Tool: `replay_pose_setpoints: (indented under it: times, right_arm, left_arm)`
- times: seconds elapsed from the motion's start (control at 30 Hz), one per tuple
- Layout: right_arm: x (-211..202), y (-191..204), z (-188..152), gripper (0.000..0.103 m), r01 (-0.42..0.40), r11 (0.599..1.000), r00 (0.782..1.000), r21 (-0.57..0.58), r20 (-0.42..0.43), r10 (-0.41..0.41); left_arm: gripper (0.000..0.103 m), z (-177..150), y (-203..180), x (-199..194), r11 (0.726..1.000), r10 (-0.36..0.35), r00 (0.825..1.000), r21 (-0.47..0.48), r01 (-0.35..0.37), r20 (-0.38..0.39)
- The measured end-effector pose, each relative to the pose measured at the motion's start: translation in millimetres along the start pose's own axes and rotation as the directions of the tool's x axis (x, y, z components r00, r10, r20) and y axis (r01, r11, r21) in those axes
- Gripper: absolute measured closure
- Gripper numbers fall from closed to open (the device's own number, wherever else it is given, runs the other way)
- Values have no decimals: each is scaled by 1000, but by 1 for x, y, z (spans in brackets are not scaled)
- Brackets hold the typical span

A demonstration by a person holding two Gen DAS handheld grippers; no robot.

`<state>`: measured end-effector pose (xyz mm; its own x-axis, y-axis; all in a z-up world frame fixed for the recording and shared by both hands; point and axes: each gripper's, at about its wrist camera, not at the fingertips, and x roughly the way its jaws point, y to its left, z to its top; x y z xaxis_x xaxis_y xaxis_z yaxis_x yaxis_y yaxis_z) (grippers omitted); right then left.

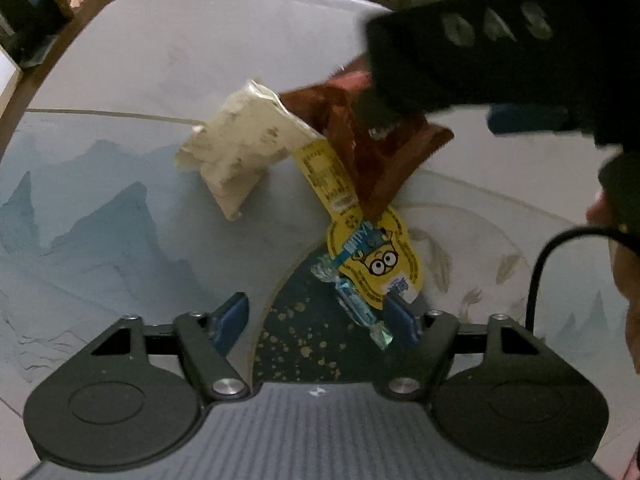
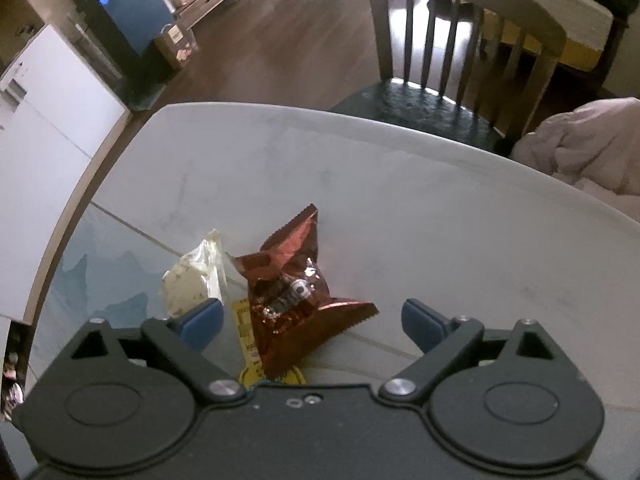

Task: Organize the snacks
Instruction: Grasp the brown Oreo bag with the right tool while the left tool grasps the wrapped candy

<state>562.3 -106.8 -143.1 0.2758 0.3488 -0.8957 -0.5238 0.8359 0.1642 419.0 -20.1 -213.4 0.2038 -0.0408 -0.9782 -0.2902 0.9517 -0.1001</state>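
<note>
White table [image 2: 400, 184] carries the snack pile: red foil bag [image 2: 296, 292] as landmark, cream packet [image 1: 236, 148] touching its left, yellow packet [image 1: 376, 256] under it, blue candy [image 1: 356, 304] nearest the left gripper [image 1: 326, 320], both it and right gripper [image 2: 312, 320] gaping, empty.

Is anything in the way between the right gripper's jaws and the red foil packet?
Nothing visible. The right gripper has its jaws open with the red foil packet straight ahead between them, lying on top of the pile. The yellow packet is underneath it and the cream packet beside it, neither covering it.
</note>
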Motion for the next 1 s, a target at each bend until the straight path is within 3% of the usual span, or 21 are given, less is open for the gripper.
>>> replay_pose_setpoints:
  times: [0.3, 0.57, 0.9, 1.0]
  right_arm:
    - [13, 5, 6, 10, -2, 999, 1000, -39, -3, 2]
    - [23, 14, 1, 18, 22, 996, 1000, -88, -15, -23]
    - [25, 25, -1, 28, 72, 986, 997, -149, 3, -72]
    - [26, 28, -1, 33, 86, 982, 996, -169, 14, -85]
  left_arm:
    - [42, -4, -9, 8, 999, -17, 1000, 31, 16, 16]
    - [60, -4, 7, 4, 998, -60, 998, 23, 59, 21]
    - [61, -3, -2, 4, 995, 25, 998, 100, -30, 52]
    - [81, -4, -9, 3, 990, 56, 996, 122, -65, 76]
